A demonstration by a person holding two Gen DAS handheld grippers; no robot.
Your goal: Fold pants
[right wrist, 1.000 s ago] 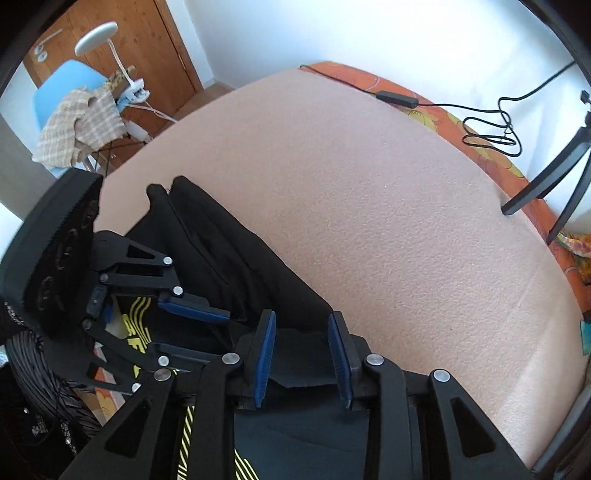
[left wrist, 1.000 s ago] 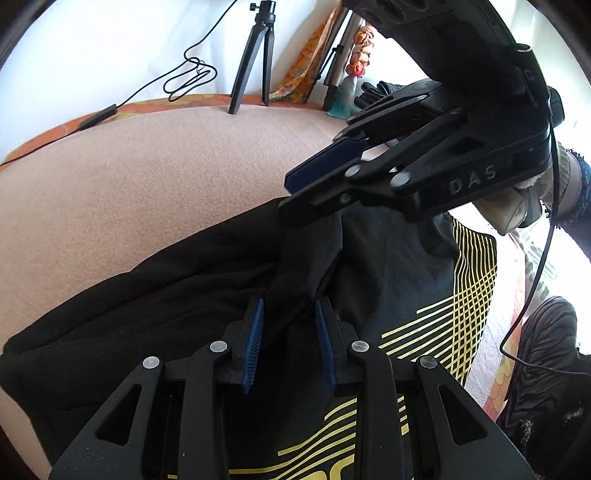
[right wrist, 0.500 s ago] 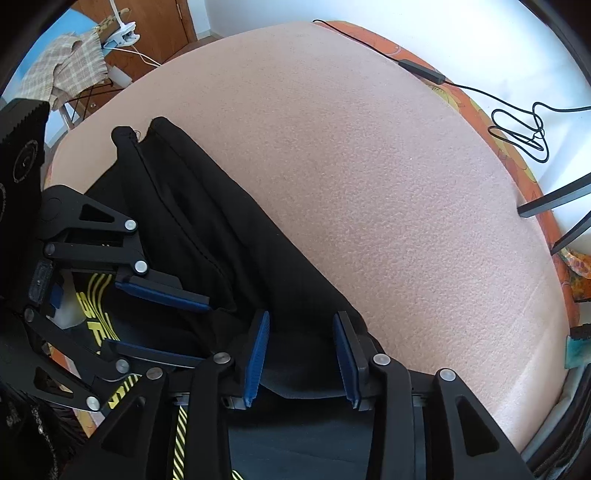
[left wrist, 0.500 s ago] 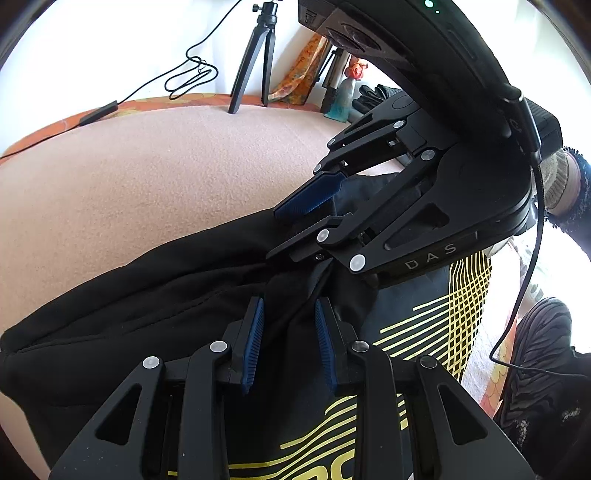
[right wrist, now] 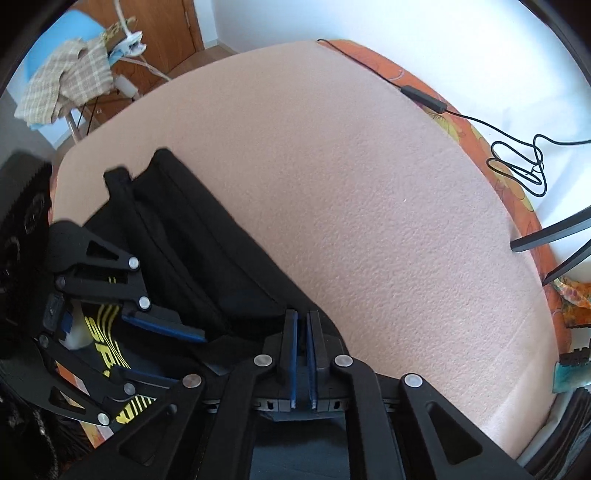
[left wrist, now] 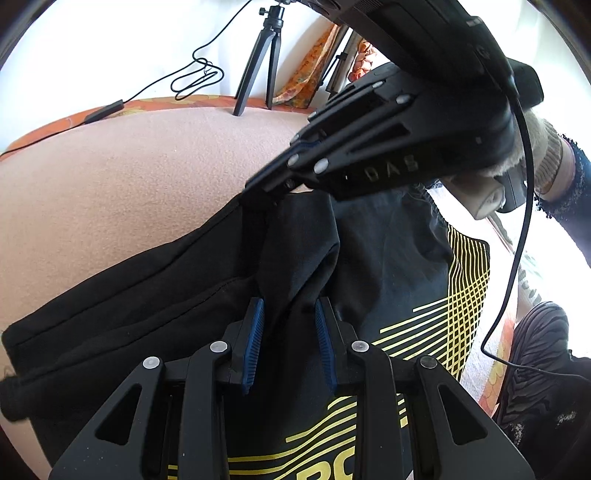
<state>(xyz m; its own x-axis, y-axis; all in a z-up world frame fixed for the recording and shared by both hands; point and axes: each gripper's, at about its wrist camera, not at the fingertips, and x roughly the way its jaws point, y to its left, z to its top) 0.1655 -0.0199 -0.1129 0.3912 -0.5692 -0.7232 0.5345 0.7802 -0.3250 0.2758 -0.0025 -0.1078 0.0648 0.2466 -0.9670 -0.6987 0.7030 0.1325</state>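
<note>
Black pants (left wrist: 388, 266) with yellow line print lie on a pink blanket (left wrist: 129, 166), one leg stretching left; they also show in the right wrist view (right wrist: 192, 236). My left gripper (left wrist: 290, 325) is open, with a raised fold of black cloth between its blue pads, not pinched. My right gripper (right wrist: 303, 325) is shut on the pants' edge. It also shows in the left wrist view (left wrist: 266, 190), pinching the cloth just beyond my left gripper. The open left gripper shows at lower left in the right wrist view (right wrist: 166, 350).
A black tripod (left wrist: 258, 66) and a looped cable (left wrist: 195, 74) stand at the blanket's far edge. A chair with checked cloth (right wrist: 70, 81) and a wooden door (right wrist: 162, 26) are beyond the bed. An orange patterned sheet (right wrist: 480, 140) borders the blanket.
My right gripper has closed on the pants' edge; it was open before. The left gripper stays open over the cloth fold.
</note>
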